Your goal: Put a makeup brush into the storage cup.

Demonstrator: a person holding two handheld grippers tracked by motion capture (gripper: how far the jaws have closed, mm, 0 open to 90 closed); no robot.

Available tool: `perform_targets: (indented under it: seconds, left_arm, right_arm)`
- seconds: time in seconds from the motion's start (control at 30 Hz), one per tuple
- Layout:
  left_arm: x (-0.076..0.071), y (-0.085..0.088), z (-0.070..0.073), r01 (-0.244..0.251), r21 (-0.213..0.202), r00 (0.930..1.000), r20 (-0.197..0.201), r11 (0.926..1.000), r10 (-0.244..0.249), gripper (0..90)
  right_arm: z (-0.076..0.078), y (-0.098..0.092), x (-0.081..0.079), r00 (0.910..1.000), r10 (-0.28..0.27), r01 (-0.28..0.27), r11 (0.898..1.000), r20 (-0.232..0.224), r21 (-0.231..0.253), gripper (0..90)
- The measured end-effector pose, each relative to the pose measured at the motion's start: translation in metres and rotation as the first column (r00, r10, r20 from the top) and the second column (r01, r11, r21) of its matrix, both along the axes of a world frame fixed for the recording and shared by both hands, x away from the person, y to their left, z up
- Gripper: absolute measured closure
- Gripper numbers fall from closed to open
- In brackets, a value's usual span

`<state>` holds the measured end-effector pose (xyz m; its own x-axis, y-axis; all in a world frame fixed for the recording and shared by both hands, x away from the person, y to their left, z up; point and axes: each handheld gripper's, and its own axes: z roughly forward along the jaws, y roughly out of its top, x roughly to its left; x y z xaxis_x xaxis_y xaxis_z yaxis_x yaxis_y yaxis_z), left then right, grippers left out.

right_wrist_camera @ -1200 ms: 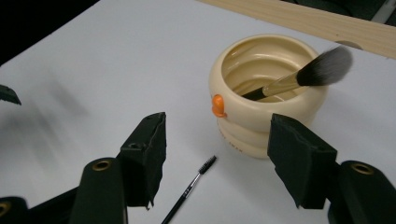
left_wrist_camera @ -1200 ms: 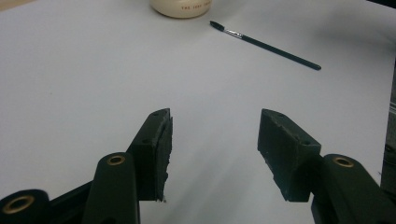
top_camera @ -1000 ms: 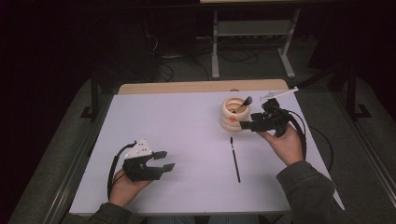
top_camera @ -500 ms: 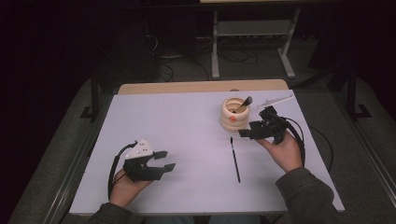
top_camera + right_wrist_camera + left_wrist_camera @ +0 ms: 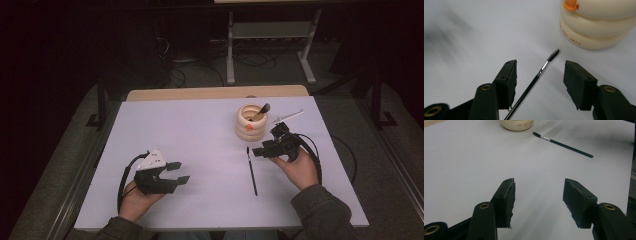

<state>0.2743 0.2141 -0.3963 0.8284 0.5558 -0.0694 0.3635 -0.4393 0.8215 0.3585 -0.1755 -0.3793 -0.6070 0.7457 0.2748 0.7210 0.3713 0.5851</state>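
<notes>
Flanking brush [image 5: 534, 81], holder [image 5: 599, 25] just beside

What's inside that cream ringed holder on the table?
A dark-handled brush leans inside the cream holder, its top poking over the rim. The holder's wall hides its lower end and anything else in there.

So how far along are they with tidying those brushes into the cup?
One brush already stands in the cream cup. In hand now: the right gripper, its jaws just closing but still open, hangs over the thin black brush lying on the table, with nothing gripped. Left to do, probably: pick that brush up and drop it in. The left gripper rests open, empty.
</notes>
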Motion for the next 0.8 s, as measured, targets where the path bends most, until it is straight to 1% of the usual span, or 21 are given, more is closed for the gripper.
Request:
perform_targets:
  seconds: [0.07,0.1,0.17,0.23,0.33,0.37,0.4,0.47,0.5,0.53,0.57,0.63,0.73,0.8]
  left_arm:
    - [0.0,0.001,0.0,0.0,0.001,1.0,0.001,1.0,0.0,42.7]
    - [0.0,0.001,0.001,0.0,-0.002,1.0,0.001,1.0,0.0,42.7]
    - [0.0,0.003,0.001,-0.002,-0.001,1.0,0.003,1.0,0.002,42.7]
    - [0.0,0.003,0.001,-0.007,-0.003,1.0,-0.003,1.0,0.007,42.7]
    - [0.0,0.002,0.001,-0.004,0.002,1.0,-0.001,1.0,0.004,42.7]
    - [-0.001,0.002,0.001,-0.002,0.005,1.0,-0.002,1.0,0.002,42.7]
    - [0.0,0.002,0.001,0.0,0.006,1.0,-0.001,1.0,0.0,42.7]
    - [-0.001,0.001,0.001,-0.001,0.005,1.0,-0.004,1.0,0.001,42.7]
    - [0.0,0.001,0.001,-0.001,0.006,1.0,-0.004,1.0,0.001,42.7]
    - [0.0,0.001,0.001,-0.001,0.005,1.0,-0.004,1.0,0.001,42.7]
    - [0.0,0.001,0.001,-0.001,0.006,1.0,-0.003,1.0,0.001,42.7]
    - [0.0,0.002,0.001,-0.003,0.002,1.0,0.0,1.0,0.003,42.7]
    - [0.0,0.002,0.001,-0.001,0.004,1.0,0.0,1.0,0.001,42.7]
    - [0.0,0.002,0.001,0.001,0.008,1.0,-0.003,1.0,-0.001,42.7]
  right_arm:
    - [-0.004,0.001,-0.001,1.0,-0.004,0.004,1.0,-0.002,-0.004,43.7]
    - [-0.005,0.002,-0.001,0.9998,-0.005,0.005,1.0,-0.017,-0.006,44.2]
    - [-0.008,0.003,-0.001,0.9999,-0.002,0.002,1.0,-0.011,-0.006,44.9]
    - [-0.01,0.005,-0.002,0.9998,0.002,-0.002,1.0,-0.019,-0.014,46.3]
    - [-0.013,0.008,-0.003,0.9995,0.003,-0.004,1.0,-0.031,-0.019,47.5]
    - [-0.014,0.008,-0.004,0.9994,0.006,-0.007,1.0,-0.033,-0.025,47.9]
    - [-0.016,0.009,-0.004,0.9996,0.005,-0.006,1.0,-0.028,-0.02,48.2]
    - [-0.018,0.011,-0.004,0.999,0.011,-0.013,1.0,-0.043,-0.029,48.5]
    - [-0.02,0.013,-0.004,0.9989,0.016,-0.018,0.999,-0.045,-0.043,48.9]
    - [-0.021,0.015,-0.004,0.9984,0.015,-0.017,0.999,-0.054,-0.039,49.4]
    - [-0.022,0.016,-0.004,0.9987,0.019,-0.021,0.999,-0.048,-0.04,49.9]
    - [-0.024,0.019,-0.004,0.998,0.02,-0.022,0.999,-0.06,-0.044,50.6]
    - [-0.027,0.023,-0.003,0.9973,0.037,-0.04,0.997,-0.064,-0.061,51.7]
    - [-0.03,0.026,-0.003,0.9962,0.033,-0.039,0.997,-0.08,-0.066,52.7]
